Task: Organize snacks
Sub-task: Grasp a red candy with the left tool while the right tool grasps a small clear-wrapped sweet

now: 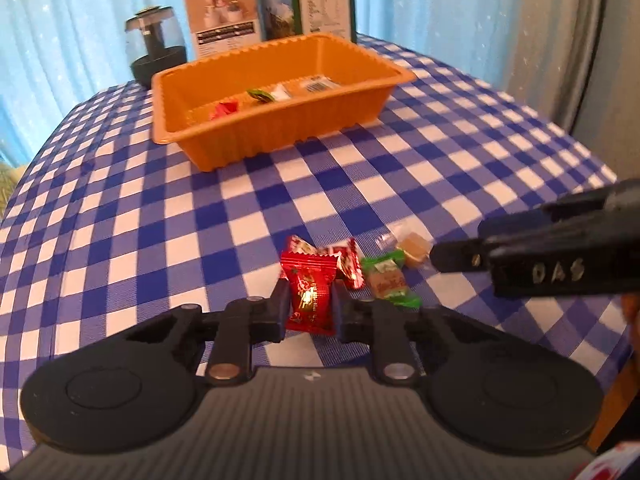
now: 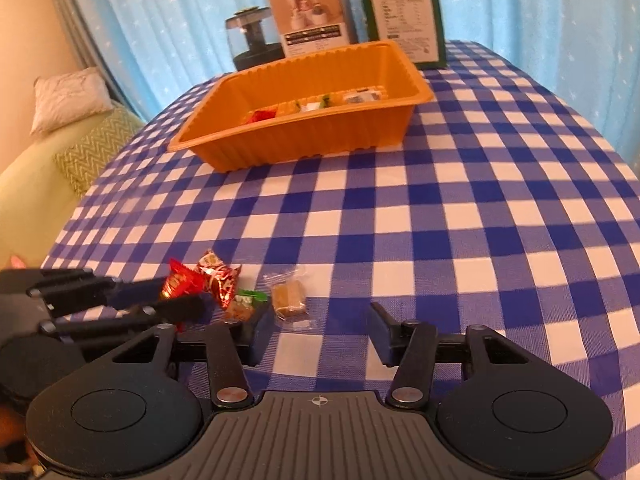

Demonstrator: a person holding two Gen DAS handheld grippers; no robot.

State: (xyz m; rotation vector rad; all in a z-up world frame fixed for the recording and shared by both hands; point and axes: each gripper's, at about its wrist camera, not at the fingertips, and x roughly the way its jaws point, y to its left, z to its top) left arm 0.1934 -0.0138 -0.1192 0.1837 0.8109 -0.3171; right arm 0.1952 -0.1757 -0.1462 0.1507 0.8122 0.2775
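My left gripper (image 1: 311,306) is shut on a red wrapped candy (image 1: 309,294), low over the blue checked tablecloth (image 1: 160,240). Beside it lie a red-and-white candy (image 1: 349,261), a green-wrapped candy (image 1: 390,280) and a tan candy in clear wrap (image 1: 414,249). My right gripper (image 2: 319,316) stands open, and the tan candy (image 2: 289,301) lies between its fingers near the left one, untouched by the pads. In the right wrist view the left gripper (image 2: 180,300) comes in from the left with the red candy (image 2: 178,282). The orange tray (image 1: 260,140) at the back holds several candies.
Behind the tray (image 2: 300,144) stand a white box (image 2: 312,20), a green box (image 2: 404,12) and a glass jar on a black base (image 2: 252,40), before a blue curtain. A sofa with a pillow (image 2: 68,96) is past the table's left edge.
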